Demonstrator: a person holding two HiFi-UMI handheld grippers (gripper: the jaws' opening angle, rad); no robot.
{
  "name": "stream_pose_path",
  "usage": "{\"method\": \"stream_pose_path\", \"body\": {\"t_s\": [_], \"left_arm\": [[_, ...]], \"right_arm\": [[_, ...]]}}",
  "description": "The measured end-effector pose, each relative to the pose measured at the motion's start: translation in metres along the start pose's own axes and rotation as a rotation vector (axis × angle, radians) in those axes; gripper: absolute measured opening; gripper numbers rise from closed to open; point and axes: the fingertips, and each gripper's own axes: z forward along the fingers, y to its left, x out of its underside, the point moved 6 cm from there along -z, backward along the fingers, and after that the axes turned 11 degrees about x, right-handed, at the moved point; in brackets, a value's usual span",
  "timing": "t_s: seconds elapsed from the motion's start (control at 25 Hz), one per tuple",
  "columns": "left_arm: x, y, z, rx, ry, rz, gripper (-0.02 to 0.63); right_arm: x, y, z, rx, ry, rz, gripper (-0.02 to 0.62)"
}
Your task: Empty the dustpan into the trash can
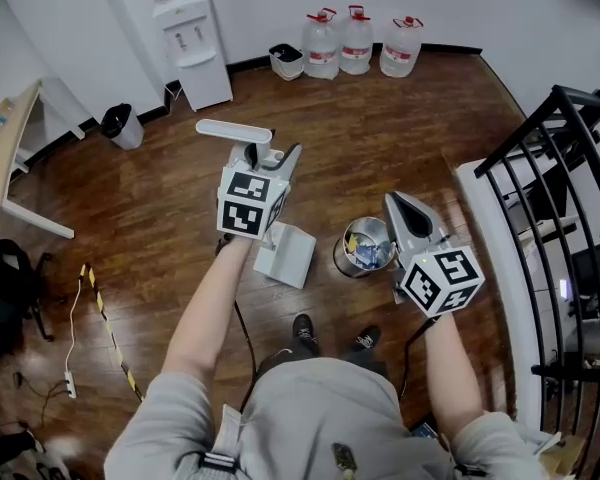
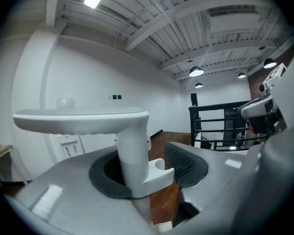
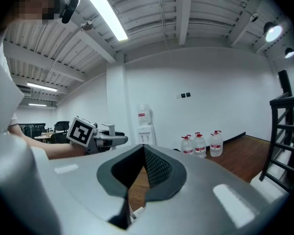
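A white long-handled dustpan [image 1: 286, 254] hangs upright over the wood floor, its pan just left of the trash can. My left gripper [image 1: 269, 160] is shut on the dustpan's handle post [image 2: 132, 153], under the flat T-shaped grip [image 1: 234, 130]. The post sits between the dark pads [image 2: 183, 161] in the left gripper view. The round metal trash can [image 1: 344, 258] stands on the floor with scraps inside. My right gripper [image 1: 397, 202] hovers above the can's right side, shut and empty; its pads [image 3: 156, 168] meet at the tip. In the right gripper view the left gripper [image 3: 106, 140] shows at left.
A water dispenser [image 1: 189, 40], a white bin [image 1: 286, 61] and three water jugs [image 1: 357, 43] line the far wall. A small black bin [image 1: 122, 125] and a desk [image 1: 6, 156] are at left. A black railing [image 1: 559, 218] runs along the right. A cable [image 1: 102, 313] lies on the floor.
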Motion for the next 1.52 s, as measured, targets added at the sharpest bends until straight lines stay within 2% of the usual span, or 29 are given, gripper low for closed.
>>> {"method": "stream_pose_path", "body": {"t_s": [0.32, 0.72, 1.12, 1.28, 1.52], "left_arm": [[0.095, 0.025, 0.000, -0.060, 0.067, -0.060, 0.206], [0.170, 0.047, 0.026, -0.098, 0.113, -0.169, 0.204], [0.219, 0.056, 0.048, -0.125, 0.156, -0.263, 0.206], [0.223, 0.061, 0.052, -0.158, 0.140, -0.274, 0.207], [0.234, 0.073, 0.047, -0.197, 0.179, -0.299, 0.207]], "right_arm": [[0.020, 0.012, 0.022, -0.003, 0.056, -0.014, 0.000], [0.042, 0.015, 0.046, 0.020, 0.126, -0.022, 0.000], [0.068, 0.010, 0.059, 0.026, 0.212, -0.027, 0.000], [0.073, 0.006, 0.062, 0.029, 0.226, -0.033, 0.000], [0.080, 0.006, 0.064, 0.020, 0.244, -0.030, 0.000]]}}
